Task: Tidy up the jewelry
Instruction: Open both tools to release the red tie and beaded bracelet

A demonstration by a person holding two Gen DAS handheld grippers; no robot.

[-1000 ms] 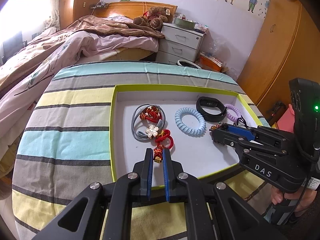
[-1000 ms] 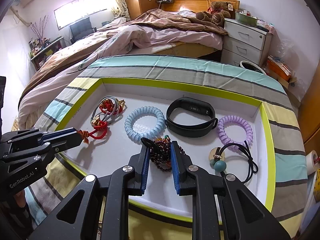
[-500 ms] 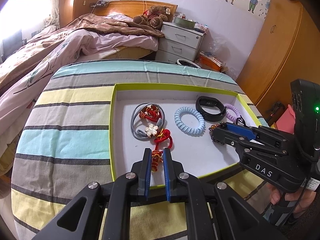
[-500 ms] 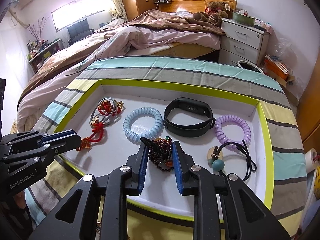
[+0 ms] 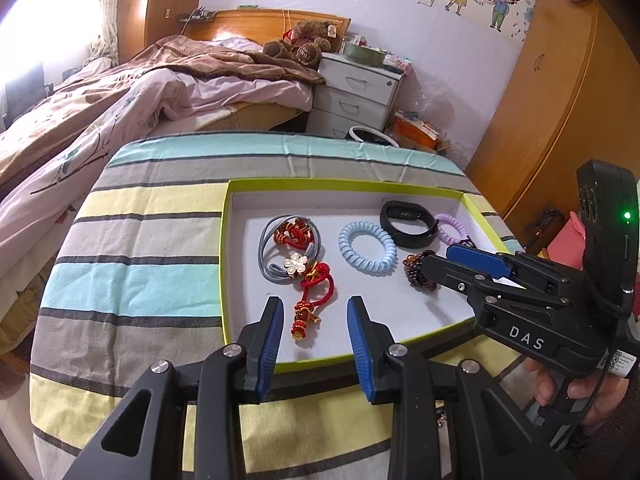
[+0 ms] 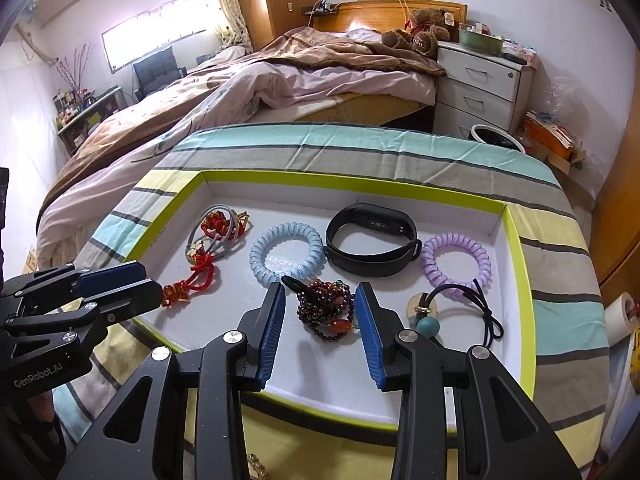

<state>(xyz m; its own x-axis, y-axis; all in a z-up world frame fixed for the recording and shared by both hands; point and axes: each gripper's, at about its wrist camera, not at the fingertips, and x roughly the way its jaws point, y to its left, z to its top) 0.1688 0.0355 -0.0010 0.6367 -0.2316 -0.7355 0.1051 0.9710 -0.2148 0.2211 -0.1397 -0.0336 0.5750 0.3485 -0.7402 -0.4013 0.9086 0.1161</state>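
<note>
left gripper [image 5: 314, 326] jaws opening, red tassel [image 5: 306, 318] loose between, lying in tray [image 5: 400, 186] at 6 o'clock. right gripper [image 6: 321, 322] jaws opening round bead bracelet [image 6: 326, 314], untouched. both light, limp, snag-prone; pinch tassel at knot, beads across bunched strands.

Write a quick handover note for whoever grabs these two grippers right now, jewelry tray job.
Left gripper: jaws opening, red knotted charm lies loose between them on the tray.
Right gripper: jaws opening, dark bead bracelet lies between them, not pinched.
Also in tray: blue coil tie, black fitness band, purple coil tie, black elastic with teal bead, grey hair tie.
Done: both pieces set down.
Left: unclear what remains outside the tray.
</note>
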